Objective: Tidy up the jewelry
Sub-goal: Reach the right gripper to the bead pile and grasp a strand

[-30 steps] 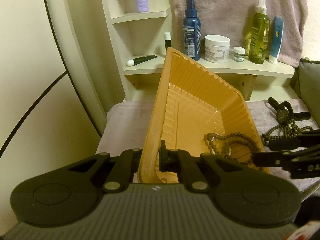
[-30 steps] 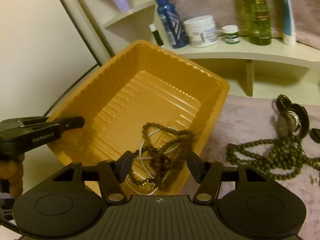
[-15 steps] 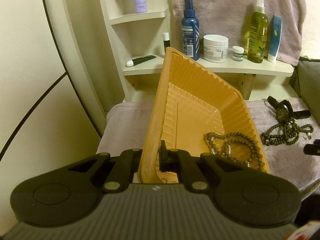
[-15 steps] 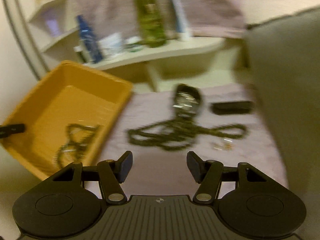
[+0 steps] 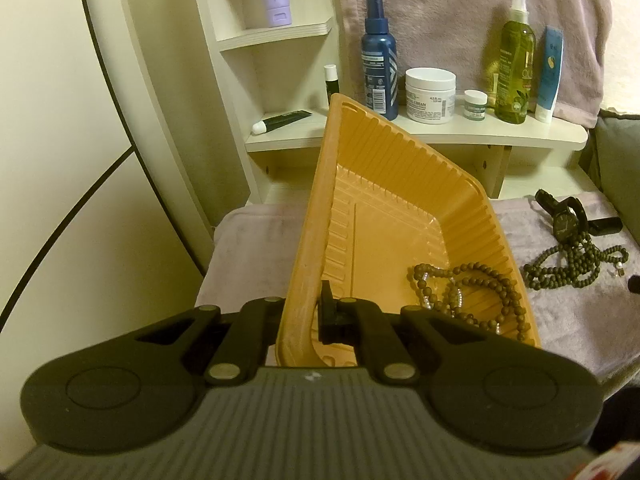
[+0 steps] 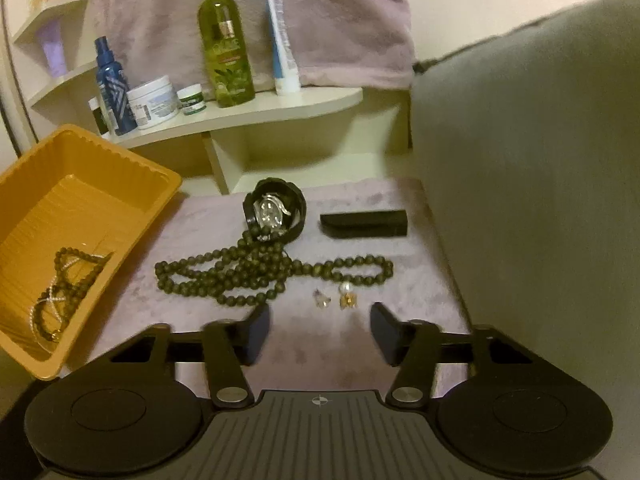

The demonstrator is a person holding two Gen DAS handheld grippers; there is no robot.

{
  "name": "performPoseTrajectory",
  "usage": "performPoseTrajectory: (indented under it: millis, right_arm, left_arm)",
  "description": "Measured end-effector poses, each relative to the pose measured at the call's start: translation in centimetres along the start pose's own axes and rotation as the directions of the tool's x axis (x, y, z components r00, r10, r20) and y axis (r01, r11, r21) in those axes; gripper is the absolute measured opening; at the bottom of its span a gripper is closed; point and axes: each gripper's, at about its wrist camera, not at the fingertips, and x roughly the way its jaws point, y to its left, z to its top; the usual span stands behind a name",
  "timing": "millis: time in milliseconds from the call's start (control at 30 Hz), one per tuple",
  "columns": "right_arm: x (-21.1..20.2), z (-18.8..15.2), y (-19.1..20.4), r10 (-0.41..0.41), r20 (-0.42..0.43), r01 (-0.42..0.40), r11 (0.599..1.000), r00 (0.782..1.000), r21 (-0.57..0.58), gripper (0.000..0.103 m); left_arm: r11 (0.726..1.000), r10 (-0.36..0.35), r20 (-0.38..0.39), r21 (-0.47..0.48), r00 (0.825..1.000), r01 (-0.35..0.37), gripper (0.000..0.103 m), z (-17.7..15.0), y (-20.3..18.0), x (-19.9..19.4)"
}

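In the left wrist view, the left gripper (image 5: 310, 314) is pinching the near rim of the orange tray (image 5: 384, 184), and brown beads (image 5: 472, 292) are lying in the tray's near right corner. In the right wrist view, the right gripper (image 6: 319, 332) has just been closing but is gaping with nothing inside, hanging over the purple cloth (image 6: 192, 232) near two small earrings (image 6: 346, 298), a long bead necklace (image 6: 256, 272) and a watch (image 6: 274, 210).

Beads (image 6: 60, 292) in the tray (image 6: 132, 216) on the left, more beads (image 6: 256, 276) beside it, watch (image 6: 274, 212) behind them.
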Motion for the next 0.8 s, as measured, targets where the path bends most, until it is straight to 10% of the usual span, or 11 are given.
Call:
performPoseTrajectory:
  millis: [800]
  right_arm:
    - [4.8, 0.1, 1.1, -0.044, -0.028, 0.041, 0.992, 0.999, -0.116, 0.009]
  left_arm:
    - [1.0, 0.009, -0.01, 0.001, 1.0, -0.009, 0.005, 0.1, 0.1, 0.2]
